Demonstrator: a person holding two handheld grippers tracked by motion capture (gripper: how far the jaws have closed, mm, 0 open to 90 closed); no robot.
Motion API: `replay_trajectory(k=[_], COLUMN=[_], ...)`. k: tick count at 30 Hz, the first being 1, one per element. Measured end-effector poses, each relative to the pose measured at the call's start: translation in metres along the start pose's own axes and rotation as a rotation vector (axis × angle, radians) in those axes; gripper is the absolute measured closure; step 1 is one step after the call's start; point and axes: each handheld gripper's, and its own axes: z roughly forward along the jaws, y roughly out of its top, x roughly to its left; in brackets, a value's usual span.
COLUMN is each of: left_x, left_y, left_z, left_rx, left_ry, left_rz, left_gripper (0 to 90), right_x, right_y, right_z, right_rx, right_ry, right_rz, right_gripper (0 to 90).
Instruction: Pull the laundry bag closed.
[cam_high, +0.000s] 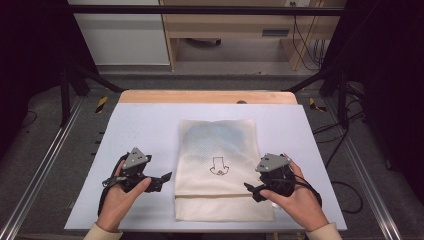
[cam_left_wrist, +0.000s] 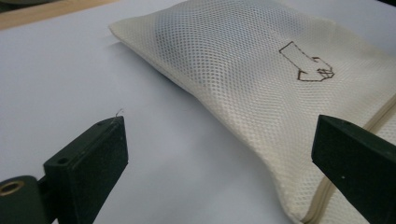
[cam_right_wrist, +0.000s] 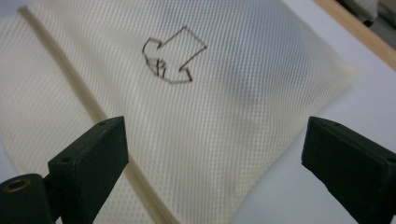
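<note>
From the high view, your mesh laundry bag (cam_high: 218, 165) lies flat on the white bench (cam_high: 145, 125), lengthwise toward you, with its zipper (cam_high: 220, 196) running across near the end closest to you and a small brown embroidered logo (cam_high: 218, 166) at its middle. Something pale blue shows faintly through the mesh at the far half. Your left gripper (cam_high: 159, 181) sits just beside the bag's left edge, near the zipper end, and your right gripper (cam_high: 252, 191) sits at the bag's right edge on the other side, both pointing inward at the bag. Neither one holds any cloth.

In the left gripper view, your jaws are spread wide with nothing between them but bare bench and the bag's near edge. The bag (cam_left_wrist: 261, 79) lies ahead and to the right, the logo (cam_left_wrist: 308, 65) facing up, the zipper (cam_left_wrist: 345, 163) passing close to the right jaw.

In the right gripper view, your jaws are likewise spread wide, above the mesh, not pressing on it. The bag (cam_right_wrist: 224, 130) spans the space ahead of them, the logo (cam_right_wrist: 172, 58) is farther on, and the zipper (cam_right_wrist: 88, 102) runs diagonally past the left jaw.
</note>
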Motion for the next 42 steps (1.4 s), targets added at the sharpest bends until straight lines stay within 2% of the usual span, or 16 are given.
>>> replay_trajectory(k=[4,9,17,25,32,42], left_x=[0.007,0.017,0.037,0.059,0.076,0.089], left_y=[0.0,-0.001,-0.004,-0.012,-0.018,-0.026], left_z=[-0.005,-0.012,-0.02,-0.027,-0.032,-0.031], left_rx=[-0.009,-0.028,-0.037,-0.047,-0.042,-0.028], left_ry=[0.033,0.055,0.111,0.159,0.203,0.23], left_rz=[0.013,0.008,0.008,-0.015,-0.032,-0.037], left_gripper=[3.7,3.7,3.6,3.7,3.7,3.7], right_x=[-0.002,-0.008,-0.025,-0.043,-0.057,-0.072], right_y=[0.013,0.023,0.023,0.008,-0.011,-0.042], right_z=[-0.001,-0.004,-0.012,-0.02,-0.026,-0.026], right_rx=[-0.053,-0.108,-0.161,-0.173,-0.163,-0.136], right_ry=[-0.031,-0.064,-0.135,-0.2,-0.244,-0.298], right_rz=[0.061,0.11,0.203,0.289,0.339,0.396], right_gripper=[7.5,7.5,8.1,9.1,8.2,8.3])
